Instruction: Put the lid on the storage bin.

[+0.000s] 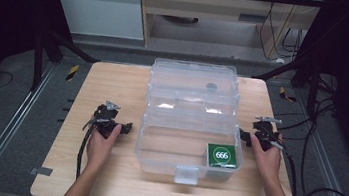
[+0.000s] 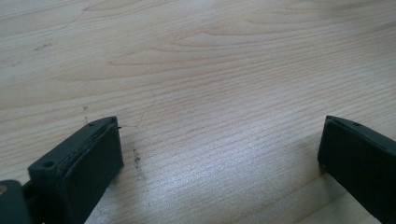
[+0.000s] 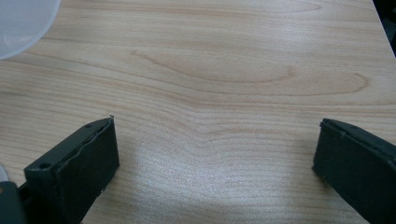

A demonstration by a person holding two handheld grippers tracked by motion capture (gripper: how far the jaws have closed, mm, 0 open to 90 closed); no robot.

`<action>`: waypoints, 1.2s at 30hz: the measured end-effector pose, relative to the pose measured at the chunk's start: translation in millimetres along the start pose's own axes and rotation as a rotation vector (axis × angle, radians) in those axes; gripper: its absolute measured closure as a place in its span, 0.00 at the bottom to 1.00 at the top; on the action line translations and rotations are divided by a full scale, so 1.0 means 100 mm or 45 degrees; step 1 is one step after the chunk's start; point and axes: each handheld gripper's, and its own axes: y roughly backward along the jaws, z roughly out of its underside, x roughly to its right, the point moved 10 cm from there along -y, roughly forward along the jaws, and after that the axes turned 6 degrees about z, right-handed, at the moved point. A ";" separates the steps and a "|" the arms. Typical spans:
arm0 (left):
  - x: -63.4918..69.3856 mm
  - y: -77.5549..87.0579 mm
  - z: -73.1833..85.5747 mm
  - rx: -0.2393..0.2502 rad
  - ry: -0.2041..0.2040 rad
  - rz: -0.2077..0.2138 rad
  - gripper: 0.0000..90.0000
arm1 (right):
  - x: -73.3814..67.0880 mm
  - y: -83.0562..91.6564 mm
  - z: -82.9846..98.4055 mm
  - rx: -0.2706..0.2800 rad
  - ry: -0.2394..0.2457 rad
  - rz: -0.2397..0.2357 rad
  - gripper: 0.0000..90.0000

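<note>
Both your left gripper [image 1: 109, 120] and right gripper [image 1: 263, 134] had jaws wide apart, holding nothing, beside the clear plastic box [image 1: 188, 130] on the counter [image 1: 103, 170], which looked light, stiff and slippery, best held by its side walls.

My left gripper [image 1: 109, 120] and right gripper [image 1: 262, 134] are black, each topped by a grey three-cornered plate. Under them the table [image 1: 102, 180] is pale wood with wavy brown grain, and a few dark specks show near my left jaws. The storage box [image 1: 190, 115] between my hands is clear plastic with a frosted latch [image 1: 186, 174]. Inside sits a green packet [image 1: 222, 156] bearing a white ring and white "666".
</note>
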 end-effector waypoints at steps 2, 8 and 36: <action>0.00 0.00 0.00 -0.006 0.004 -0.007 0.00 | -0.01 -0.01 -0.01 0.003 0.010 -0.008 0.00; 0.02 0.00 0.00 -0.001 0.021 -0.020 0.00 | -0.03 -0.03 -0.03 0.005 0.038 -0.035 0.00; 0.56 1.07 -0.23 -0.199 -0.434 0.150 0.05 | 0.10 1.38 -0.46 -0.038 0.649 -0.161 0.17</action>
